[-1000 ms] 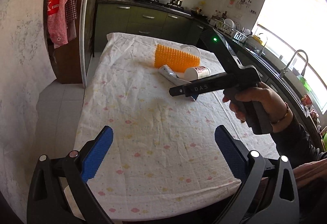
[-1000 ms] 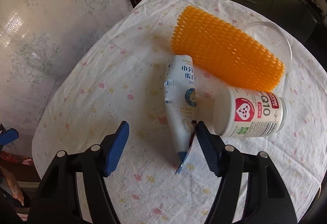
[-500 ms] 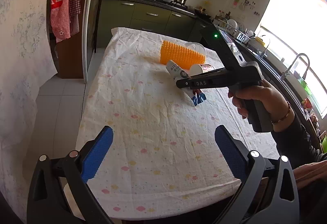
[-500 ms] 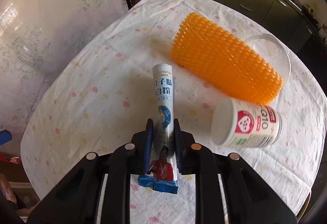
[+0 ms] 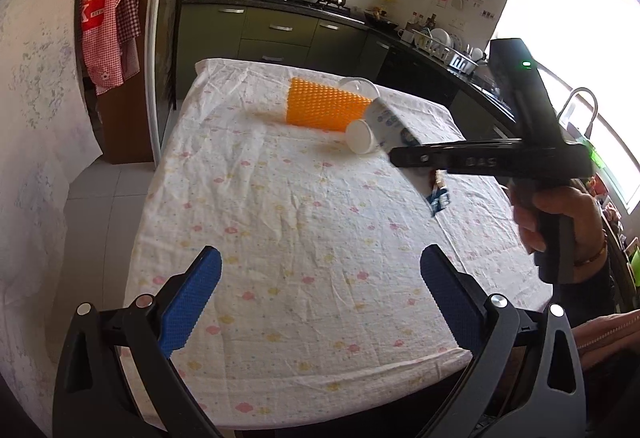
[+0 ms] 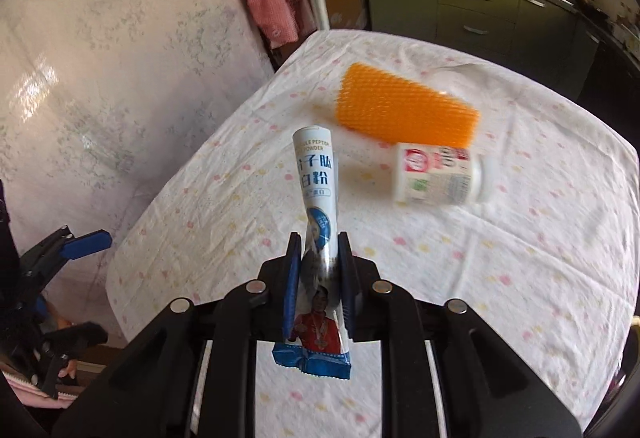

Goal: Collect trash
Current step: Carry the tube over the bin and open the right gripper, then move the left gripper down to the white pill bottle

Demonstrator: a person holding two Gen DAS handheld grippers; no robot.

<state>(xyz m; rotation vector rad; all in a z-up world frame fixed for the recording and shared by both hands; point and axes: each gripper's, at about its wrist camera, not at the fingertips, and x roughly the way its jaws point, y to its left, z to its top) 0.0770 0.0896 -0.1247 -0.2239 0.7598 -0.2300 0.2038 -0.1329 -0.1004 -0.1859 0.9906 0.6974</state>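
A: What has the right tool (image 6: 319, 270) got?

B: A long stick sachet (image 6: 316, 198), white with a blue tail. The pads are pinched almost together on its lower third. It stands up out of the tool in the centre of the right wrist view, clear of the bench (image 6: 520, 278). The crimped blue end hangs below the pads.

A: How will it handle?

B: Light and soft, I judge. It is a thin foil-like pouch, creased where the pads squeeze it, so it bends rather than resists. The glossy film may slip, so a grip across the flat body near the middle looks safer than one at the crimped end.

A: Any writing on it?

B: Near the top, "PEPTIDE" and "POWDER" in small capitals, with large blue Chinese characters beneath. Lower down is a round blue emblem and a picture of a person in red.

A: And the other trash?

B: Right of centre lies a white pill bottle (image 6: 438, 178) on its side, rigid and likely to roll. It has a red heart logo, but the text is blurred. Just above it is an orange foam net sleeve (image 6: 404, 110), squashy and light. A clear plastic cup (image 5: 360, 88) lies behind it.

A: The left tool (image 5: 320, 286)?

B: Wide open and empty, at the bottom of its own view over the near edge of the bench.
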